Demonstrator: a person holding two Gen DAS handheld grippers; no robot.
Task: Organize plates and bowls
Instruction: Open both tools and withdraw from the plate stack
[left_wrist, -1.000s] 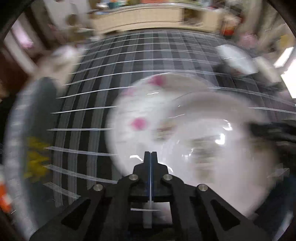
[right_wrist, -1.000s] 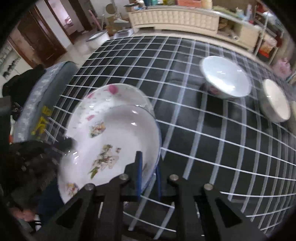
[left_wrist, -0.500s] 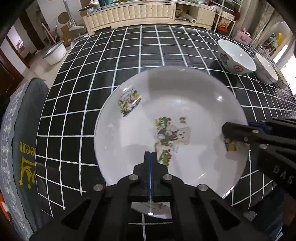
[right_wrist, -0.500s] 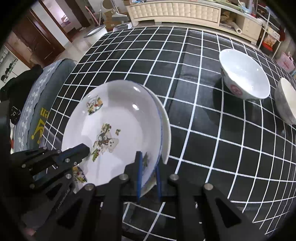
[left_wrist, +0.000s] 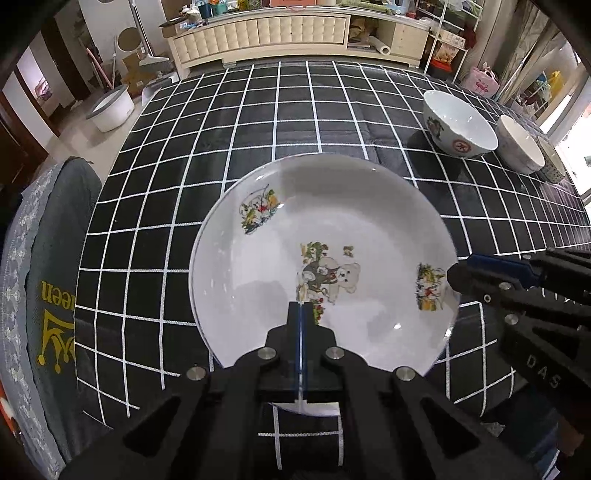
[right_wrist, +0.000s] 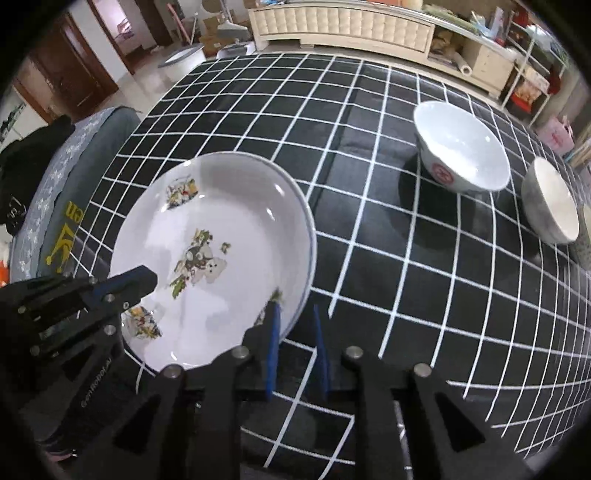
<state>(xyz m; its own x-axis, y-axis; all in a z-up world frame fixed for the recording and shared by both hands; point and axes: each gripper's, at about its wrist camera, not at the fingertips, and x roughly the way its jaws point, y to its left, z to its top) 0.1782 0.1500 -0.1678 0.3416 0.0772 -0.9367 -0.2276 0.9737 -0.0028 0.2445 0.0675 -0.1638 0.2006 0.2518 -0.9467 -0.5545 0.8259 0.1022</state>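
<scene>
A white plate (left_wrist: 332, 229) (right_wrist: 229, 221) with a bear picture lies on the black checked table. Along its right edge the rim of a second plate (right_wrist: 312, 254) shows underneath it. My left gripper (left_wrist: 301, 306) is shut with nothing in it and hovers over the plate's near side; in the right wrist view its fingertips (right_wrist: 142, 278) show at the left. My right gripper (right_wrist: 297, 321) straddles the plate's near-right rim. Its jaws are opening, and the pads stand off the rim. In the left wrist view its fingertips (left_wrist: 460, 277) show at the plate's right edge.
A white bowl with a red mark (left_wrist: 460, 125) (right_wrist: 461, 147) stands at the far right. A grey-sided bowl (left_wrist: 521, 147) (right_wrist: 550, 199) and a third one (left_wrist: 554, 168) stand beside it. A grey chair cushion (left_wrist: 48, 277) borders the table's left edge.
The bear plate has come down over the pink-flowered plate and now covers it almost fully. My right gripper's jaws have widened off the rim. The left gripper stays shut.
</scene>
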